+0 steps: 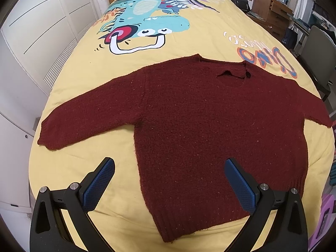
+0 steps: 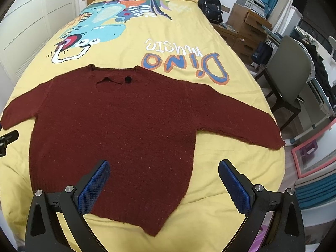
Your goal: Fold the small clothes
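Your left gripper [image 1: 169, 185] and right gripper [image 2: 163, 187] both gape empty above the fuzzy maroon knit sweater [image 1: 199, 130]; a shallow pinch risks snagging the yellow dinosaur-print bedspread [image 1: 210, 40].

Black tongs [image 1: 170, 180] (silver screws) with blue textured pads [image 1: 98, 185].

Sweater [image 1: 189, 113] flat on bed [image 1: 210, 31].

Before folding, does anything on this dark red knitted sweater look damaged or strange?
Yes. The dark red knitted sweater has a jagged gap just below its neckline, beside a black button. It may be a tear or an unbuttoned placket.
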